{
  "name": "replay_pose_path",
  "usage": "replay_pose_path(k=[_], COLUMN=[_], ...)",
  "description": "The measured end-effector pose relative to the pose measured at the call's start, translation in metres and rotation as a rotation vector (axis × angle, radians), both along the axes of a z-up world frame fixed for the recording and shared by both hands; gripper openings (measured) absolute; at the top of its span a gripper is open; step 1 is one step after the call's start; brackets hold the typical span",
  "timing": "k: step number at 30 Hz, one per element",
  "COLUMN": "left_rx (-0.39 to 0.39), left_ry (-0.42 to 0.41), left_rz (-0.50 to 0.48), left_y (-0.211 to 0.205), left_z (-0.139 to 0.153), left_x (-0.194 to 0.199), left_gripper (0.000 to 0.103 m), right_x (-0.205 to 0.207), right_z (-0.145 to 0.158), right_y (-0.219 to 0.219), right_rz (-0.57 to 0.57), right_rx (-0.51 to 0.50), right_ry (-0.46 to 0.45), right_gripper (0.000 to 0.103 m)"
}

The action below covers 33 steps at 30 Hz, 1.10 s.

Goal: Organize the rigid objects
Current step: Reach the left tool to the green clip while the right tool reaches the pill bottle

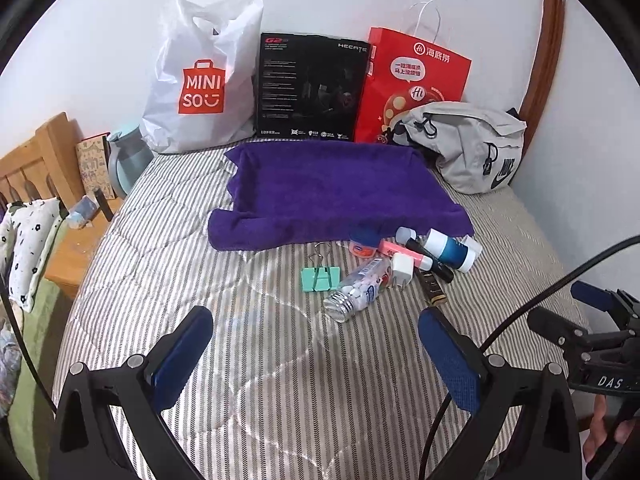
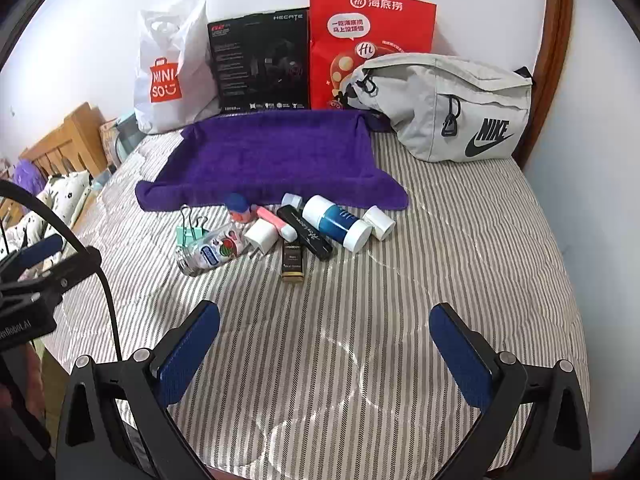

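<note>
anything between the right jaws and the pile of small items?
Nothing: in the right wrist view only bare striped bedcover lies between the right gripper and the pile of small items.

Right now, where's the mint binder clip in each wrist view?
Left wrist: mint binder clip sits centre frame on the striped bedding, at the left end of the pile, beside the clear bottle.
Right wrist: the clip is left of centre, partly behind that bottle.
Shared landmark: the purple towel just behind the pile.

Small items [image 2: 280, 232] cluster on the bed [image 2: 440, 280] before the towel [image 2: 272, 160]; bags [image 2: 372, 48] stand behind.
</note>
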<state>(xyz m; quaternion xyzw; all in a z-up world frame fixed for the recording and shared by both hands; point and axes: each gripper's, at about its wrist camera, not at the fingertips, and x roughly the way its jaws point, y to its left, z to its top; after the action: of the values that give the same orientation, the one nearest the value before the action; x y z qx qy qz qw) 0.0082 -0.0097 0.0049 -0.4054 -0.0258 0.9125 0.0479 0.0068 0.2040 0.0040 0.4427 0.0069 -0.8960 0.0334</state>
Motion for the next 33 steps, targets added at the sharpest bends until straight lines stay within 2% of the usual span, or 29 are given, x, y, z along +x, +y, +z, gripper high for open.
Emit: replay_pose_path(k=[9, 33], left_rx=[0.007, -0.033], left_ry=[-0.008, -0.012], left_rz=[-0.002, -0.003], left_y=[0.0, 0.007], left_z=[-0.005, -0.006], left_x=[-0.009, -0.013], left_gripper=[0.103, 0.103], right_x=[-0.006, -0.007], right_z=[-0.004, -0.006], right_y=[0.003, 0.017], right_rz=[-0.005, -0.03], right_rx=[0.002, -0.012], right_ry=[-0.014, -0.016], right_gripper=[0.103, 0.103])
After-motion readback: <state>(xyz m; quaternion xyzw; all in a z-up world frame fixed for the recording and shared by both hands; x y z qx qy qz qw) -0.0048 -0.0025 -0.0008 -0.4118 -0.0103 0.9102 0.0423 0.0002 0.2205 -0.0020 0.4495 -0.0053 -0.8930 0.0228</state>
